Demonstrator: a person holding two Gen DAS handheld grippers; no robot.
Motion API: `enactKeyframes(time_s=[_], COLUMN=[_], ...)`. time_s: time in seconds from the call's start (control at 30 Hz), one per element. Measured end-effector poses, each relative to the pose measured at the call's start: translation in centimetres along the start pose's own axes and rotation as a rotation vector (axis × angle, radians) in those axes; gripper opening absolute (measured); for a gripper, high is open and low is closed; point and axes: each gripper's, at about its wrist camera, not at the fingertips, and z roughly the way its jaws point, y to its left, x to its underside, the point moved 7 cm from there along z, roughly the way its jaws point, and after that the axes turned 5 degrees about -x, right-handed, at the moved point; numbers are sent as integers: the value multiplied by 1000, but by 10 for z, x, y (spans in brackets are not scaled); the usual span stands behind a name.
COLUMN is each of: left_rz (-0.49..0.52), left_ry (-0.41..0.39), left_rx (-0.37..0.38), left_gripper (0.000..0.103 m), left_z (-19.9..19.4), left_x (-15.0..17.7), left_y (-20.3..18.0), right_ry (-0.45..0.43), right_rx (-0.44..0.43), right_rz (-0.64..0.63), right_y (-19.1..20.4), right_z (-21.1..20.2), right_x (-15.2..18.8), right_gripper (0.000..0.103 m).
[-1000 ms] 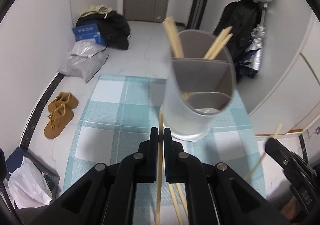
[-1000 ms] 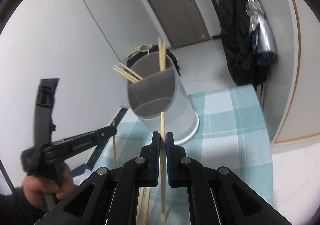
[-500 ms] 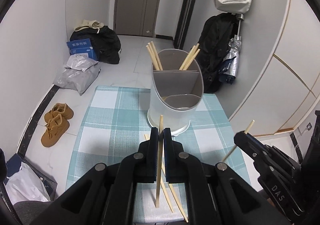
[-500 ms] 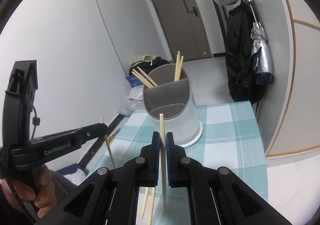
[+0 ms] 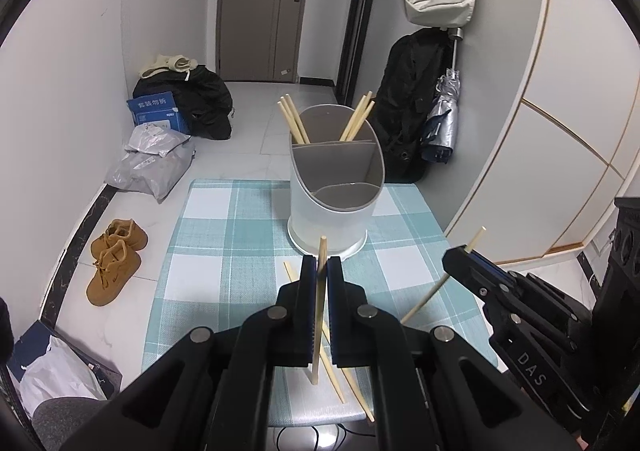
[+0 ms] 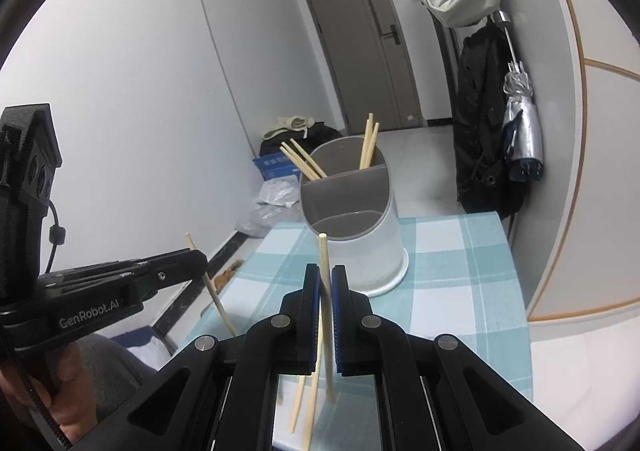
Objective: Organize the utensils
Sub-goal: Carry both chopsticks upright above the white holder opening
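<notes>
A white utensil holder (image 5: 332,187) (image 6: 356,219) with grey dividers stands at the far middle of the checked table; several chopsticks lean in its two back compartments. My left gripper (image 5: 319,271) is shut on a chopstick (image 5: 319,303) held upright above the table, short of the holder. My right gripper (image 6: 327,279) is shut on another chopstick (image 6: 326,311), also upright. The right gripper shows in the left wrist view (image 5: 460,255), the left gripper in the right wrist view (image 6: 196,259). Two loose chopsticks (image 5: 340,383) lie on the table's near edge.
The teal checked tablecloth (image 5: 224,251) covers a small table. On the floor are brown shoes (image 5: 114,259), plastic bags (image 5: 154,159) and a blue box (image 5: 156,111). Coats and an umbrella (image 5: 440,123) hang at the right wall.
Both grippers have pulled back and up from the holder with their chopsticks still gripped. The holder now looks smaller and farther away.
</notes>
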Motion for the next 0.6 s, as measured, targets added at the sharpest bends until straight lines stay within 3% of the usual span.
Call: enactKeyframes(time_s=[0.37,0.6], left_rz=[26,44], left_ry=[-16,-30], left_rx=[24,52], left_gripper=[1,1], left_z=[-11,-18], left_x=[-14,-40], left_y=[-7,-17], right_ry=[-5,-31], right_rx=[-20,-35], right_rz=[25,27], right_y=[-1,-2], right_z=[4,5], right_x=[-7,-34], right_gripper=[5,5])
